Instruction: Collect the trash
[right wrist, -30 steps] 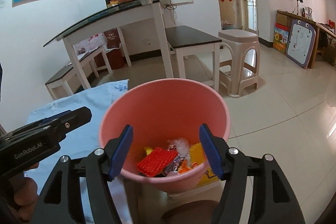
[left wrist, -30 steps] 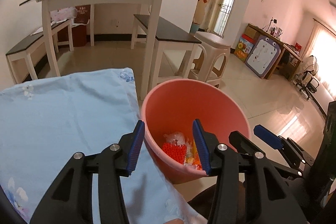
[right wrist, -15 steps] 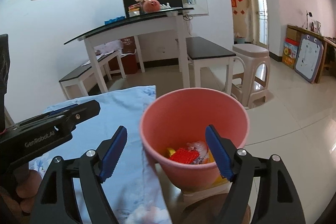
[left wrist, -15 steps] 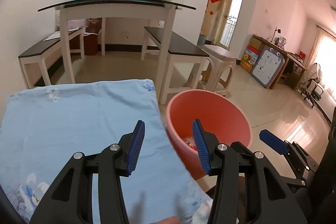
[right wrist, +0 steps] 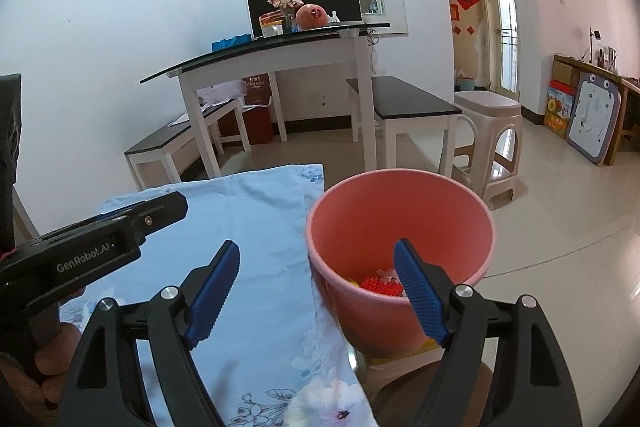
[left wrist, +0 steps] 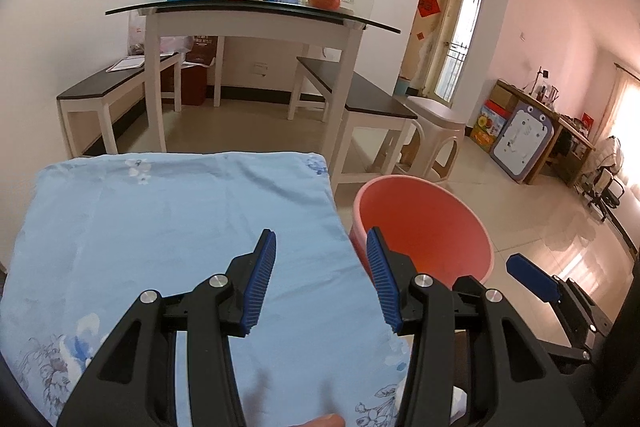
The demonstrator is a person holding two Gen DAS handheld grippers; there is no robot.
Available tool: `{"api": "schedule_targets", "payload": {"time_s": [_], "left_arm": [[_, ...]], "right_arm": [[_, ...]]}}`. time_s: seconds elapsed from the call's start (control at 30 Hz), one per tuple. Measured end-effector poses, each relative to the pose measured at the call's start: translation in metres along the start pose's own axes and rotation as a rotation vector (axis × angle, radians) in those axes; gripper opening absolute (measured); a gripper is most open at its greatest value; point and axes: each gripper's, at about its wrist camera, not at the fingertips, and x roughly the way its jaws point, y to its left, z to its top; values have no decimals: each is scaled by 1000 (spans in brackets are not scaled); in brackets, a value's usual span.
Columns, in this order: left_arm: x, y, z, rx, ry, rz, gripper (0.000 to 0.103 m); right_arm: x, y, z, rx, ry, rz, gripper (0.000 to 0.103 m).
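Note:
A pink bin [right wrist: 400, 223] stands at the right edge of a table covered with a light blue floral cloth [right wrist: 256, 267]. Red, yellow and clear trash [right wrist: 380, 283] lies at its bottom. The bin also shows in the left wrist view [left wrist: 424, 223], where its contents are hidden. My left gripper [left wrist: 320, 279] is open and empty over the cloth's right side, next to the bin. My right gripper [right wrist: 316, 291] is open and empty, its jaws straddling the bin's near left rim. The left gripper's body [right wrist: 92, 247] shows at left in the right wrist view.
A glass-topped white table [left wrist: 256, 19] with items on it stands behind, with dark-topped benches [left wrist: 360, 99] on either side. A beige plastic stool [right wrist: 492, 143] is behind the bin. A drawing board [left wrist: 520, 147] leans against a desk at far right.
Both grippers have pulled back and to the left, away from above the bin. The bin now sits lower right and more of the blue cloth shows.

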Motion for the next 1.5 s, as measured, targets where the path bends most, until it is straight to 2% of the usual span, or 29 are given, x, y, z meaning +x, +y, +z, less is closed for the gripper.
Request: {"api": "schedule_targets", "payload": {"time_s": [0.53,0.9,1.5], "left_arm": [[-14,17,-9,-29,4,29,48],[-13,26,-12,-41,9,62,48],[-4,33,-17,-54,38,72,48]], "right_arm": [[-5,16,-2,-14,-9,0,78],[0,19,-2,2,16,2,78],[9,21,-4,-8,30,0,78]]}}
